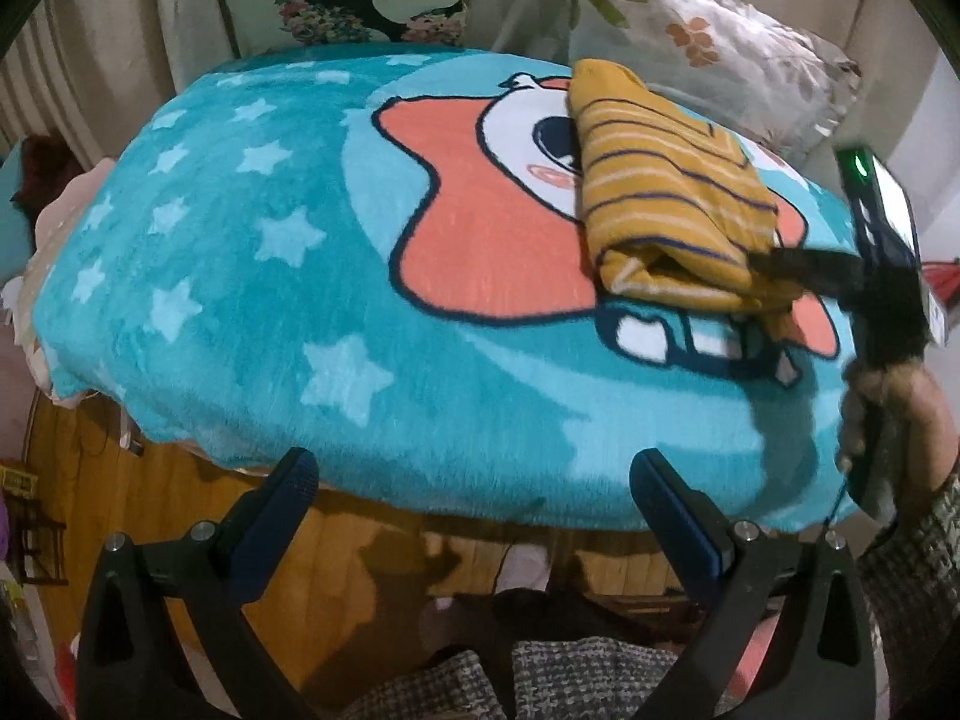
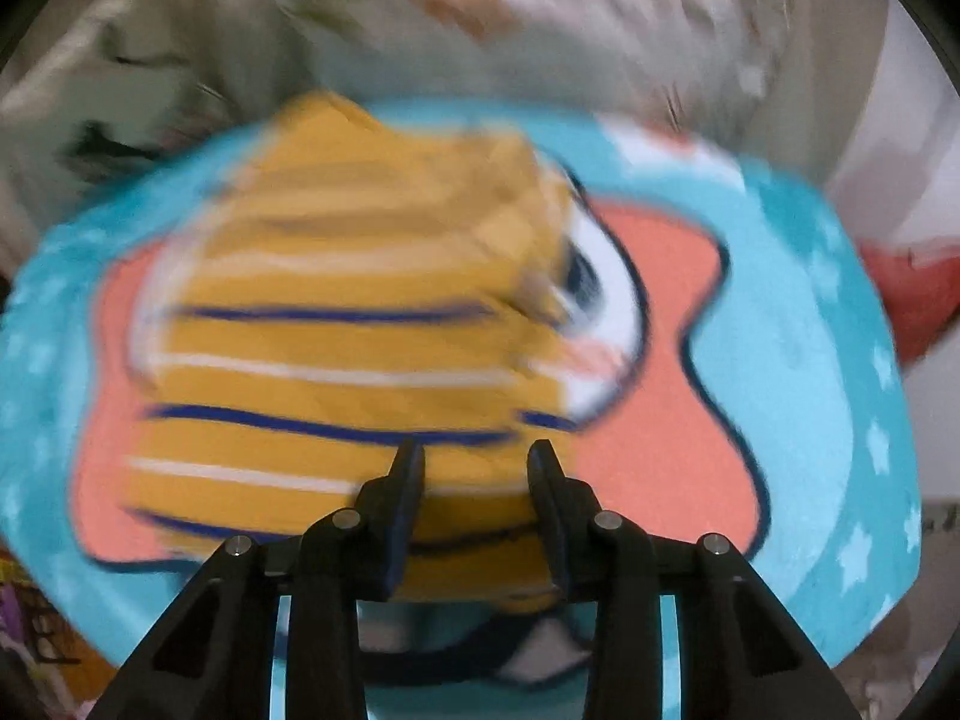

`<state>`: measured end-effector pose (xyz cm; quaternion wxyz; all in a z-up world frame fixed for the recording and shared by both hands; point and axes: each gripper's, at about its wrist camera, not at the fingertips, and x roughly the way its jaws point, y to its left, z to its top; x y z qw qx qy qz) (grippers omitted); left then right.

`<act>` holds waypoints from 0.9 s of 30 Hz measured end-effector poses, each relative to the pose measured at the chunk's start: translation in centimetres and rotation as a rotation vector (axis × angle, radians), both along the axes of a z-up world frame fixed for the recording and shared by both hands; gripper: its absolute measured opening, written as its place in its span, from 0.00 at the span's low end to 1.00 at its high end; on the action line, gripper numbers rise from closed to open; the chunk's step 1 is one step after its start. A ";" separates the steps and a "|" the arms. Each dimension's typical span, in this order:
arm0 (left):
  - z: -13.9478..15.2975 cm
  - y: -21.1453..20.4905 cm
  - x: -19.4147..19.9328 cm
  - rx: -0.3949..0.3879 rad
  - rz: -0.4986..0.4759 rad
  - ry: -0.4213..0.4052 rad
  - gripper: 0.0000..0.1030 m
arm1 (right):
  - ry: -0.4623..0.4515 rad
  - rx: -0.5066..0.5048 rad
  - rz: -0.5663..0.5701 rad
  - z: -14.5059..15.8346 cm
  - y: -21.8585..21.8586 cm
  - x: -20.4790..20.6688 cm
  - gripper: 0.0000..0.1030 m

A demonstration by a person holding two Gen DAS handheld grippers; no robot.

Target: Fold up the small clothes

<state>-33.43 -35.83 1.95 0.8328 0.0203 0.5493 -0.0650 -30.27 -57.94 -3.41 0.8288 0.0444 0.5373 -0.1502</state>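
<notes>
Nearest, left gripper (image 1: 474, 474): low at 6 o'clock in the left view, jaws spread wide with nothing between them, hanging over the near edge of the blanket.
Floor (image 1: 198, 516): wood, showing below the blanket's edge at 7 o'clock.
Blanket (image 1: 240, 276): teal fleece with pale stars and a cartoon figure in coral, white and dark outline; it covers the whole surface under the work.
Right gripper (image 2: 474, 450): in its own view the jaws stand partly open, one on each side of the shirt's near edge; blur hides whether they press on the cloth. In the left view it reaches in from 3 o'clock, its tip at the shirt's near right corner.
Right hand (image 1: 888, 414): at 4 o'clock in the left view, wrapped round the handle.
Shirt (image 1: 666, 192): mustard with white and navy stripes, folded into a compact bundle, lying on the cartoon's face at 2 o'clock in the left view.
Pillow (image 1: 708, 36): floral, behind the shirt at 1 o'clock.
Curtain (image 1: 120, 18): pale, farthest back at 11 o'clock.
</notes>
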 end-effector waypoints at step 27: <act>0.5 -5.5 6.9 0.059 0.083 -0.007 1.00 | -0.048 0.158 0.102 1.8 -5.6 11.7 0.35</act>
